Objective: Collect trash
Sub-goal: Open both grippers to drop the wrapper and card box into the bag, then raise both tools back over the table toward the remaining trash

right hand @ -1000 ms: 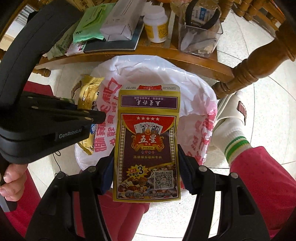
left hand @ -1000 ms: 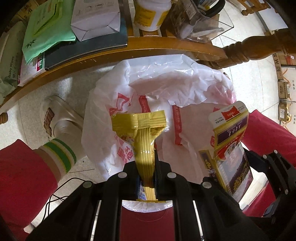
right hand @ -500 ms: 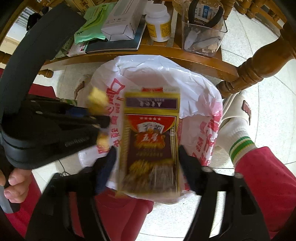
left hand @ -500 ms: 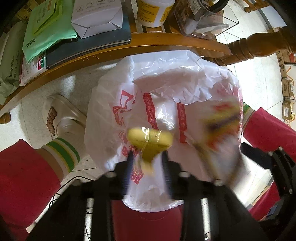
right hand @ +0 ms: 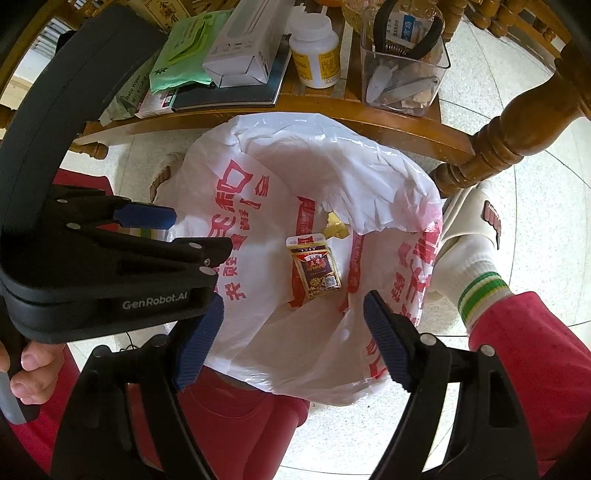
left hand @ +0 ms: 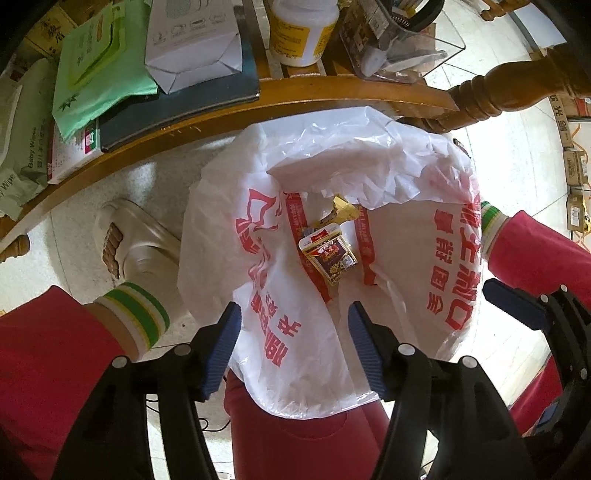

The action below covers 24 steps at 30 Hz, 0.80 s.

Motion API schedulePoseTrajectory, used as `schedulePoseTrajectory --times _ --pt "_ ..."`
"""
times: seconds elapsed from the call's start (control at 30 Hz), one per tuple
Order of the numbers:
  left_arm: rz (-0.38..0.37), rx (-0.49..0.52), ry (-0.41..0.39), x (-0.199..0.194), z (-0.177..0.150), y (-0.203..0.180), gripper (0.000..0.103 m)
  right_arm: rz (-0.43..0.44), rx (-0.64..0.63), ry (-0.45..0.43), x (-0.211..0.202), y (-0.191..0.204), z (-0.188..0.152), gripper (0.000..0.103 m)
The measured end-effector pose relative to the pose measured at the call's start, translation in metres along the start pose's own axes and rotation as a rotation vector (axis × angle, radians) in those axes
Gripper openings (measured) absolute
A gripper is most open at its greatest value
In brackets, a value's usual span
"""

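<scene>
A white plastic bag (left hand: pixel 436 266) with red print lines a bin on the floor; it also shows in the right wrist view (right hand: pixel 258 206). A maroon and yellow snack packet (left hand: pixel 328 256) and a yellow wrapper (left hand: pixel 345 213) lie at the bottom of the bag. Both show in the right wrist view, the packet (right hand: pixel 317 269) and the wrapper (right hand: pixel 335 229). My left gripper (left hand: pixel 295 332) is open and empty above the bag. My right gripper (right hand: pixel 293 325) is open and empty above it too. The left gripper (right hand: pixel 147 225) shows at the left of the right wrist view.
A wooden table shelf (left hand: pixel 332 94) behind the bin holds a white box (left hand: pixel 192 44), a green pouch (left hand: pixel 99 70), a white bottle (left hand: pixel 301 31) and a clear container (left hand: pixel 402 40). A carved table leg (right hand: pixel 509 136) stands right of the bin. The person's red-trousered legs (left hand: pixel 48 354) and slippers (left hand: pixel 129 236) flank it.
Both grippers opened and let go. The yellow wrapper and the snack packet fell into the bag and now lie at its bottom.
</scene>
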<state>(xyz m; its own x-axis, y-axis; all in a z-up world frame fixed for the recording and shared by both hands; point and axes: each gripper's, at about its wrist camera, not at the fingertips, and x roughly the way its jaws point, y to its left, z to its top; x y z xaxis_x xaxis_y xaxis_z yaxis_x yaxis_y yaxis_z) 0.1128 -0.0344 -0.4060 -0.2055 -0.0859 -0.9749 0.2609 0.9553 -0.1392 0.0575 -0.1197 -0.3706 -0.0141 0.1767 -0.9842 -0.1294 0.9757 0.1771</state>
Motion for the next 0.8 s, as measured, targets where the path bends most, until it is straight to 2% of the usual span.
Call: schedulePoseTrajectory --times 0.23,0.4,0.53,0.7,0.8 --pt "0.062 0.048 -0.061 -0.026 -0.012 -0.007 0.069 -0.003 0.001 -0.045 -0.023 0.001 -0.007 0.076" --pt "0.066 0.066 -0.109 -0.06 -0.034 -0.007 0.076 0.005 0.006 -0.112 -0.06 0.003 -0.023 0.076" --pt "0.068 0.08 -0.16 -0.096 -0.061 -0.005 0.078 0.039 0.013 -0.176 -0.101 0.004 -0.04 0.079" --pt "0.072 0.143 -0.296 -0.175 -0.104 0.001 0.078 0.07 -0.005 -0.289 -0.173 0.002 -0.062 0.083" --pt "0.088 0.193 -0.409 -0.245 -0.124 0.009 0.079 0.099 -0.014 -0.377 -0.229 -0.007 -0.067 0.083"
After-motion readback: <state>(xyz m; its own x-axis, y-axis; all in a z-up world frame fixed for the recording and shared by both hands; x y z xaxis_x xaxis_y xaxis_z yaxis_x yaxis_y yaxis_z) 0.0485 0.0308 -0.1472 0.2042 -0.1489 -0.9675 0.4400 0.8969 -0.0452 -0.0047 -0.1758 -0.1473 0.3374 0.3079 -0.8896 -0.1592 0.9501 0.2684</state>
